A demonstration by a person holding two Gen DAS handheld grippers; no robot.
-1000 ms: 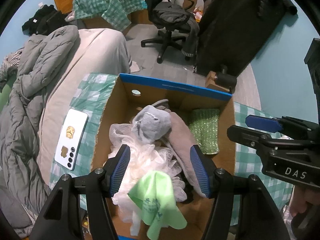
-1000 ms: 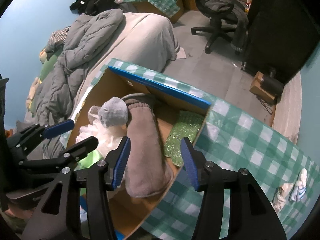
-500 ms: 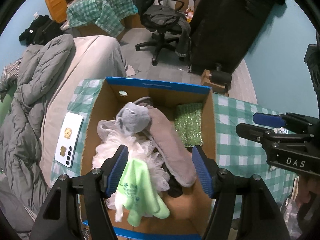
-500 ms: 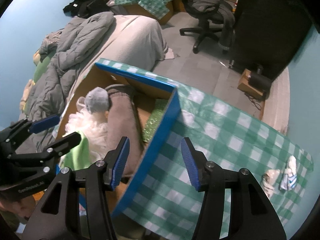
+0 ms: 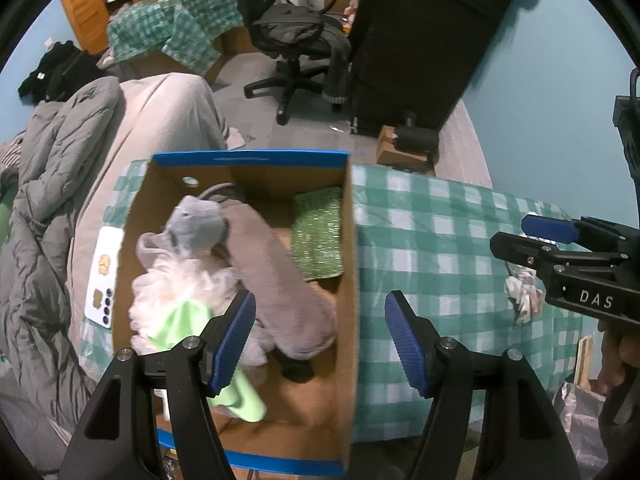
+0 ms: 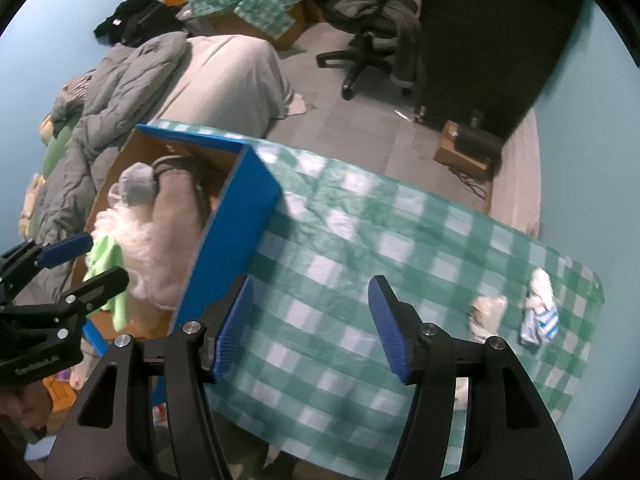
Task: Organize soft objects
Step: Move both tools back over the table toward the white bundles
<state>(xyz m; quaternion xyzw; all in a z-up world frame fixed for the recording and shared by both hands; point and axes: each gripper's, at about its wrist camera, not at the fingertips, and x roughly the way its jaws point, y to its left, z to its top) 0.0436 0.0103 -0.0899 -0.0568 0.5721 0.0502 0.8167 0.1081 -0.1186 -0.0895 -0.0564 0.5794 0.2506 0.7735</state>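
A cardboard box [image 5: 347, 280] with blue edges sits at the left end of a green checked tablecloth [image 5: 440, 248]. It holds a light green cloth [image 5: 180, 320], a white mesh puff [image 5: 172, 284], a grey sock ball [image 5: 196, 224], a long grey-brown sock [image 5: 276, 280] and a green glittery sponge [image 5: 318, 236]. My left gripper [image 5: 320, 340] is open and empty above the box's right wall. My right gripper [image 6: 310, 326] is open and empty over the cloth, right of the box [image 6: 236, 236]. A cream sock [image 6: 486, 314] and a white-and-blue striped sock [image 6: 540, 312] lie at the cloth's far right.
A white phone [image 5: 104, 276] lies on the cloth left of the box. A bed with a grey duvet [image 5: 52, 208] is on the left. An office chair [image 5: 300, 40], a dark cabinet [image 5: 420, 40] and a small brown box [image 5: 404, 148] stand on the floor beyond.
Both grippers have moved right and back. The left one went from over the box's contents to its right wall. The right one went from the box to the open cloth.
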